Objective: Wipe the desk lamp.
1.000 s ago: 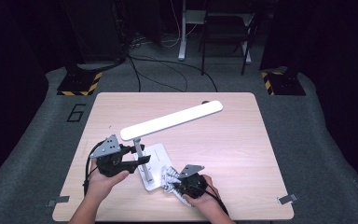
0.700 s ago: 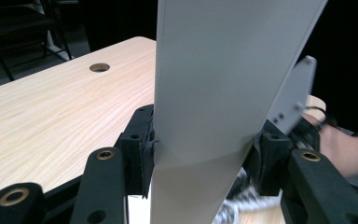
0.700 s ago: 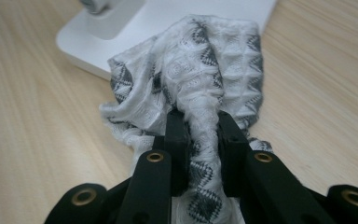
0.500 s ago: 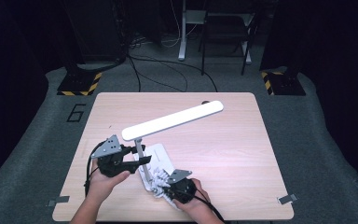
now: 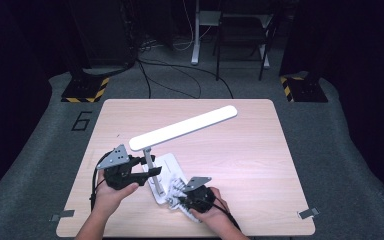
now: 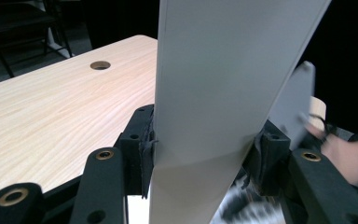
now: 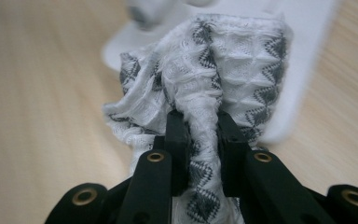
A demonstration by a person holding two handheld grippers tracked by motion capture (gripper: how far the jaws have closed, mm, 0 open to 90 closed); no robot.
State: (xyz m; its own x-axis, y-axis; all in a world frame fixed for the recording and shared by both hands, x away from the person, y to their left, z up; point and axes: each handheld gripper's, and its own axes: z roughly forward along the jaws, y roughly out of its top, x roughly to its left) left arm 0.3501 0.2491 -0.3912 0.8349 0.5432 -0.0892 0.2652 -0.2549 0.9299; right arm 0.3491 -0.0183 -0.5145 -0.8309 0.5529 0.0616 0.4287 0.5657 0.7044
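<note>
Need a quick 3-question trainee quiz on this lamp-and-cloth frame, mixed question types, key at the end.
1. True or false: the right gripper is shut on the patterned cloth.
2. What does the left gripper clamp between its pads?
A. the lamp's flat white arm
B. the cloth
C. a cable
3. Fill in: the cloth lies on the lamp's white ____.

Key:
1. True; a fold of cloth is pinched between the jaws.
2. A; the flat arm sits between both pads.
3. base.
</note>
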